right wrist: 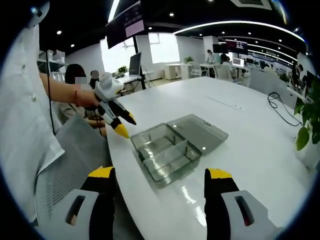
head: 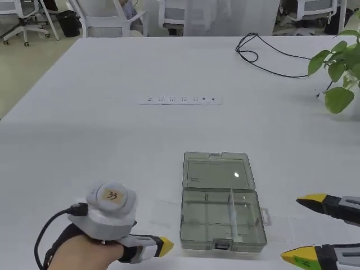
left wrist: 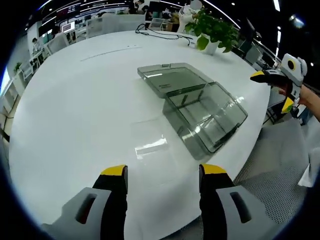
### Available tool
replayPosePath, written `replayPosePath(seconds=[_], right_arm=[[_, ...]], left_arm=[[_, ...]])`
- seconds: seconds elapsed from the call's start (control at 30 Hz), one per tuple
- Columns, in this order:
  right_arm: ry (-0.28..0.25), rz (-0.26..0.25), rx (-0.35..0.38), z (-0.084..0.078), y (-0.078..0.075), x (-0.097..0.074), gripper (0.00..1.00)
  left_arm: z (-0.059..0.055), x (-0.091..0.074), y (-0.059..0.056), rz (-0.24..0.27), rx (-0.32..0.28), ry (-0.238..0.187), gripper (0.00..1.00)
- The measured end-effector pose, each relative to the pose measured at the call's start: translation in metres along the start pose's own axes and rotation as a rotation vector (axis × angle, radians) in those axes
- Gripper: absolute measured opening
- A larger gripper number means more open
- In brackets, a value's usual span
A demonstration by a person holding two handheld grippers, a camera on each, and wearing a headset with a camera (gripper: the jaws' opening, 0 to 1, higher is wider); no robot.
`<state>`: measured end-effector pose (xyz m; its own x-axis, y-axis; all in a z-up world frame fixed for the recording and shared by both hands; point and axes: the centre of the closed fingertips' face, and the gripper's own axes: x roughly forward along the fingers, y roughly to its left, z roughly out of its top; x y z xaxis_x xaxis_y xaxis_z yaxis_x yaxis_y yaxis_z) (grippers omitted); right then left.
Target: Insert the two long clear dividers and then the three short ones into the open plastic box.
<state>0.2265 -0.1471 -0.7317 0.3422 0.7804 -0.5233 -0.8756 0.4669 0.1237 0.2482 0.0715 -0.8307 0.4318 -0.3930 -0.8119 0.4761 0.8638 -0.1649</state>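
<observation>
The open clear plastic box (head: 192,222) lies near the table's front edge, its lid (head: 218,170) flat behind it. A clear divider (head: 232,216) stands upright inside the box. In the left gripper view, loose clear dividers (left wrist: 150,144) lie flat on the table just left of the box (left wrist: 205,117), ahead of my open left gripper (left wrist: 163,171). A hand holds the left gripper (head: 163,246) to the box's left. My right gripper (head: 304,228) stands open to the box's right, nothing between its jaws. The right gripper view has that gripper (right wrist: 160,173), the box (right wrist: 167,152) and the left gripper (right wrist: 120,122).
A white power strip (head: 180,100) lies mid-table. A black cable (head: 264,56) loops at the back right beside a potted plant (head: 337,73). Office chairs stand beyond the far edge. The box sits close to the table's front edge (left wrist: 235,165).
</observation>
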Motion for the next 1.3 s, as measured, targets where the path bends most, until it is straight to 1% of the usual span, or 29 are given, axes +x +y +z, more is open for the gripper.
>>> replayPosePath(seconds=[0.03,0.07,0.13,0.2,0.23,0.27,0.3,0.33,0.4,0.43,0.47,0.6,0.73,0.77,0.8,0.87,0.93,1.03,1.13,1.2,1.3], right_arm=[[-0.001,0.0,0.0,0.0,0.0,0.0,0.74],[-0.001,0.001,0.003,0.0,0.0,0.0,0.73],[-0.003,0.001,0.002,0.0,0.001,0.001,0.73],[-0.006,0.002,-0.005,0.001,0.002,0.001,0.73],[-0.006,0.002,-0.007,0.001,0.002,0.001,0.73],[-0.006,0.002,-0.007,0.002,0.002,0.002,0.73],[-0.008,0.001,-0.008,0.002,0.001,0.002,0.73],[-0.013,-0.001,-0.008,0.003,0.001,0.002,0.73],[-0.019,-0.003,-0.008,0.005,0.0,0.003,0.72],[-0.022,-0.006,-0.008,0.006,0.0,0.003,0.72],[-0.024,-0.007,-0.007,0.006,0.0,0.003,0.72],[-0.026,-0.011,-0.01,0.007,0.0,0.003,0.72],[-0.028,-0.014,-0.001,0.005,0.001,0.003,0.72],[-0.028,-0.014,-0.001,0.005,0.001,0.003,0.72],[-0.025,-0.015,-0.003,0.004,0.001,0.003,0.72],[-0.024,-0.015,-0.004,0.003,0.002,0.003,0.72],[-0.026,-0.017,-0.005,0.003,0.002,0.003,0.72],[-0.029,-0.017,-0.002,0.004,0.003,0.003,0.72],[-0.032,-0.02,0.0,0.004,0.003,0.003,0.72],[-0.032,-0.02,-0.001,0.004,0.003,0.003,0.72],[-0.035,-0.023,0.002,0.004,0.003,0.002,0.72]], left_arm=[[-0.001,0.002,0.001,0.009,0.001,0.01,0.57],[-0.001,0.004,0.003,0.03,0.006,0.02,0.57],[0.0,0.006,0.005,0.05,0.016,0.023,0.55],[-0.002,0.01,0.008,0.081,0.037,0.049,0.52],[-0.001,0.011,0.008,0.087,0.041,0.047,0.51],[-0.002,0.013,0.01,0.101,0.056,0.057,0.51],[-0.003,0.014,0.01,0.103,0.06,0.062,0.5],[-0.003,0.016,0.01,0.111,0.084,0.074,0.5],[-0.005,0.017,0.011,0.121,0.111,0.09,0.49],[-0.005,0.018,0.01,0.127,0.129,0.09,0.49],[-0.003,0.017,0.01,0.123,0.124,0.083,0.49],[-0.003,0.016,0.012,0.112,0.135,0.09,0.45],[-0.006,0.012,0.023,0.098,0.149,0.107,0.36],[-0.006,0.012,0.024,0.097,0.15,0.11,0.34],[-0.007,0.011,0.028,0.092,0.162,0.126,0.32],[-0.008,0.01,0.032,0.091,0.154,0.133,0.32],[-0.008,0.01,0.031,0.076,0.147,0.132,0.32],[-0.009,0.01,0.027,0.054,0.159,0.141,0.35],[-0.008,0.011,0.027,0.053,0.168,0.154,0.36],[-0.008,0.011,0.027,0.054,0.167,0.156,0.36],[-0.008,0.011,0.03,0.058,0.173,0.167,0.33]])
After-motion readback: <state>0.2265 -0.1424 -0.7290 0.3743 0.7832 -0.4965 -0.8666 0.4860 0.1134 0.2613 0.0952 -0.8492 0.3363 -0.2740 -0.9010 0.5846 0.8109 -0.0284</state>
